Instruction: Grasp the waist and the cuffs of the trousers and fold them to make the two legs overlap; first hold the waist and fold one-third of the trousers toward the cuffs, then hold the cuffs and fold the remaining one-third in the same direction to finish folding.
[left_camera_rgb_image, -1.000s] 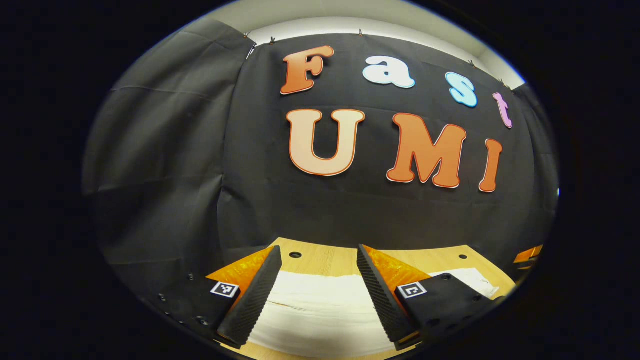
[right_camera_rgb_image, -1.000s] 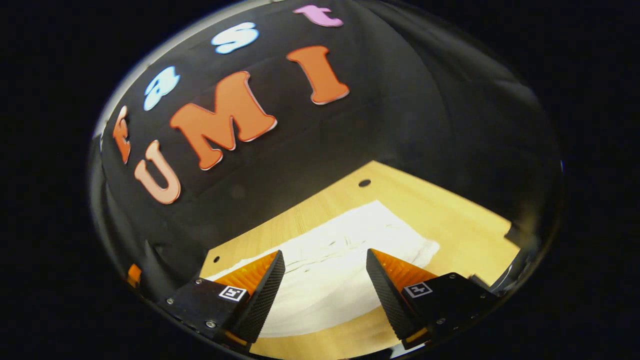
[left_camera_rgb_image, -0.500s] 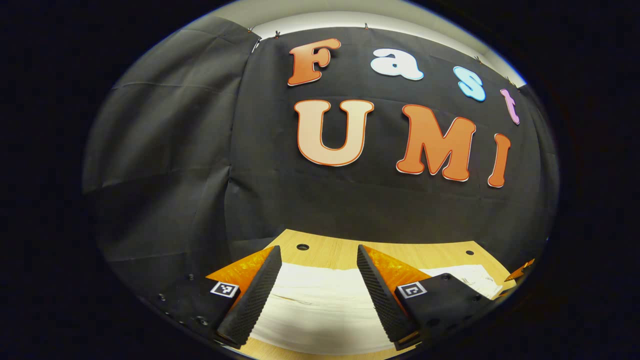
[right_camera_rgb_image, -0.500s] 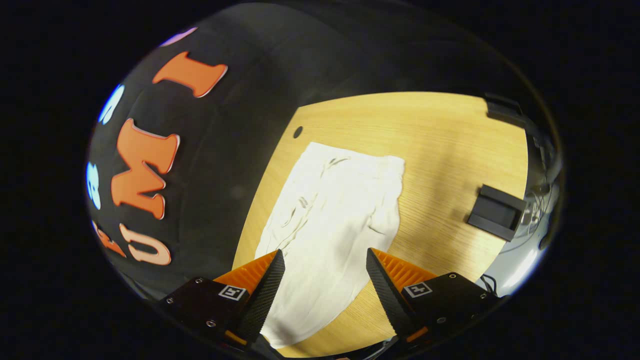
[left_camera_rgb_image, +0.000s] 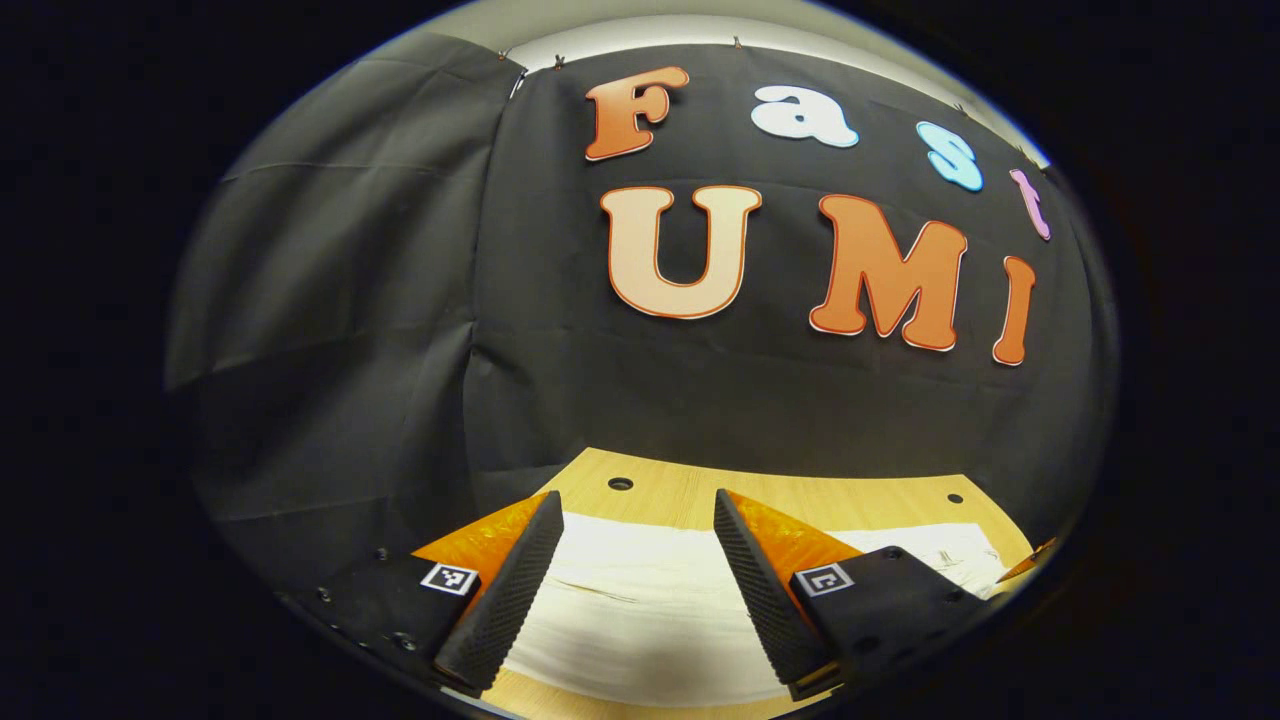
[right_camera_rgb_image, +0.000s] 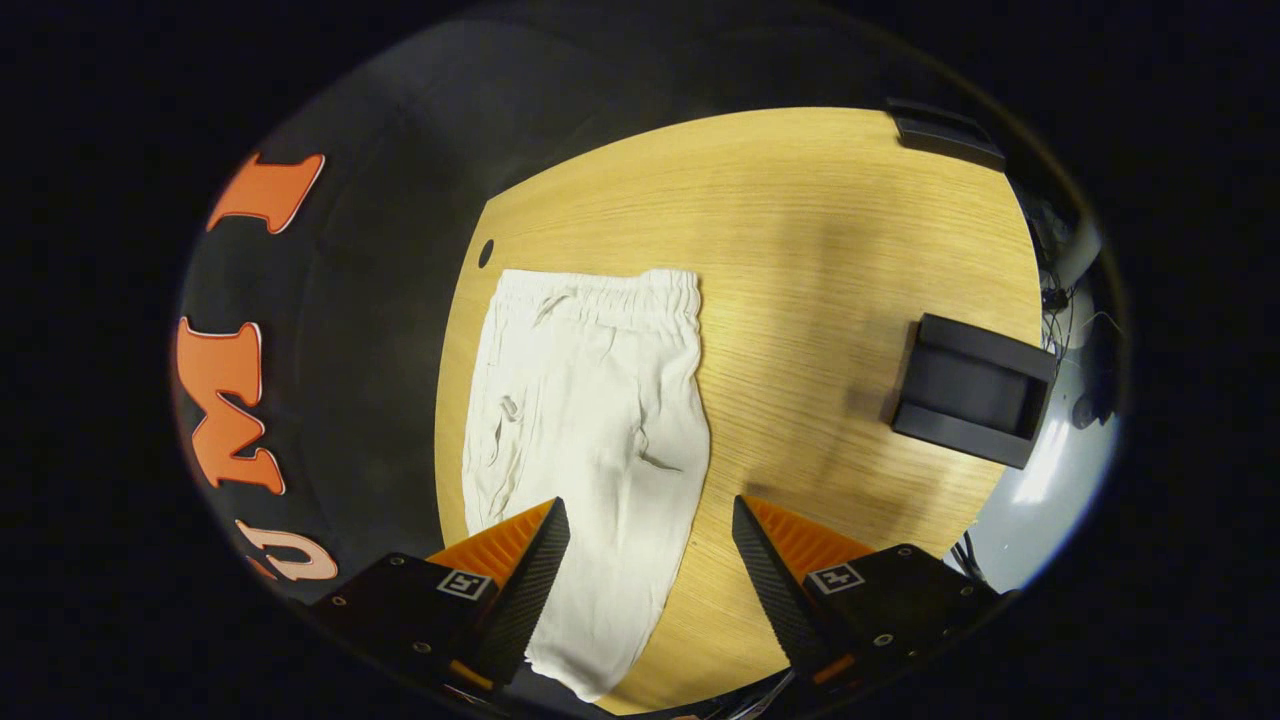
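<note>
White trousers (right_camera_rgb_image: 590, 420) lie flat on the wooden table (right_camera_rgb_image: 820, 260), legs overlapped, with the elastic waist (right_camera_rgb_image: 600, 290) at the far end in the right gripper view. My right gripper (right_camera_rgb_image: 650, 570) hovers open above the leg end, nothing between its fingers. In the left gripper view the white trousers (left_camera_rgb_image: 640, 610) spread below my left gripper (left_camera_rgb_image: 630, 590), which is open and held just above the cloth.
A black holder (right_camera_rgb_image: 970, 390) sits on the table to the right of the trousers, and another black block (right_camera_rgb_image: 945, 130) at the far right corner. Small holes (left_camera_rgb_image: 620, 484) mark the table near the black wall. Bare wood lies between the trousers and the holder.
The right gripper has swung and tilted down, so its view now takes in the whole trousers and table from above. The left gripper shifted only slightly. Both stayed open.
</note>
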